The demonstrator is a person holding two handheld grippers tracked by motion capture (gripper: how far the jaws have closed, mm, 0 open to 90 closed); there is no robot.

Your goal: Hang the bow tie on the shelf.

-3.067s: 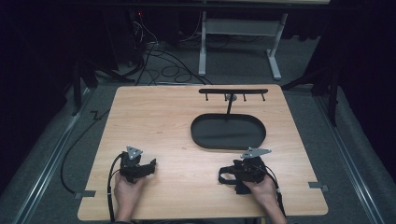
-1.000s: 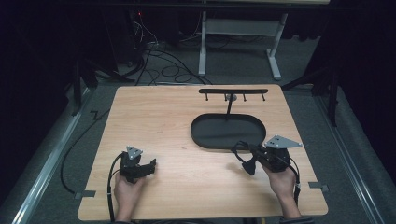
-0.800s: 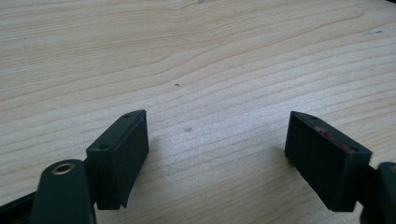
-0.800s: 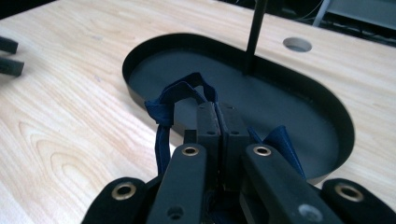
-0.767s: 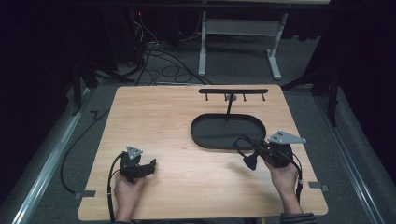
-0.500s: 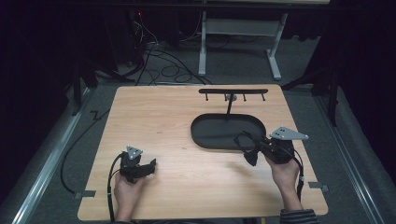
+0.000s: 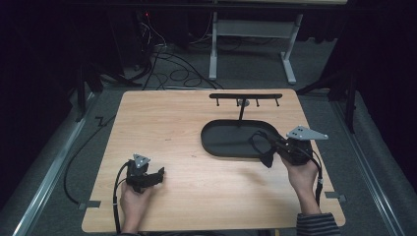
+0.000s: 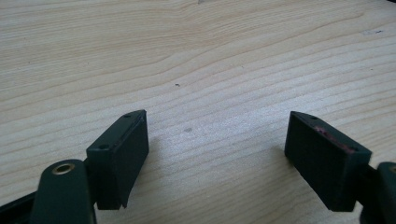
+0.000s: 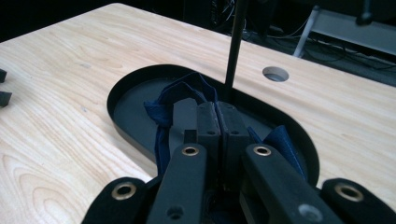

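1. The right gripper [image 7: 269, 147] is clamped on a dark blue cloth strap [image 7: 259, 143]; in the right gripper view its 2 jaws stand pressed together with the strap [image 9: 161, 114] looping out on both sides of them.
2. The strap hangs from the jaws over the right end of the black oval tray [image 7: 216, 142], lifted off the tray floor as far as the high view shows; its loose loop droops toward the tray's near rim.
3. The tray [image 9: 121, 100] lies on the right half of the wooden table [image 7: 167, 128]. A thin black post [image 7: 241, 112] rises from its far edge and carries a black hook bar [image 7: 246, 97] with small pegs beneath it.
4. In the right gripper view the post [image 9: 236, 42] stands just behind the jaws, and a round hole [image 9: 275, 73] in the tabletop lies to its right.
5. The left gripper [image 7: 156, 176] rests low at the near left of the table, well apart from the tray. Its 2 jaws are spread wide in the left gripper view, with bare wood grain [image 8: 210, 70] between them and nothing held.
6. A hand grips each tool from the near edge; the right one shows a striped sleeve [image 7: 314, 225].
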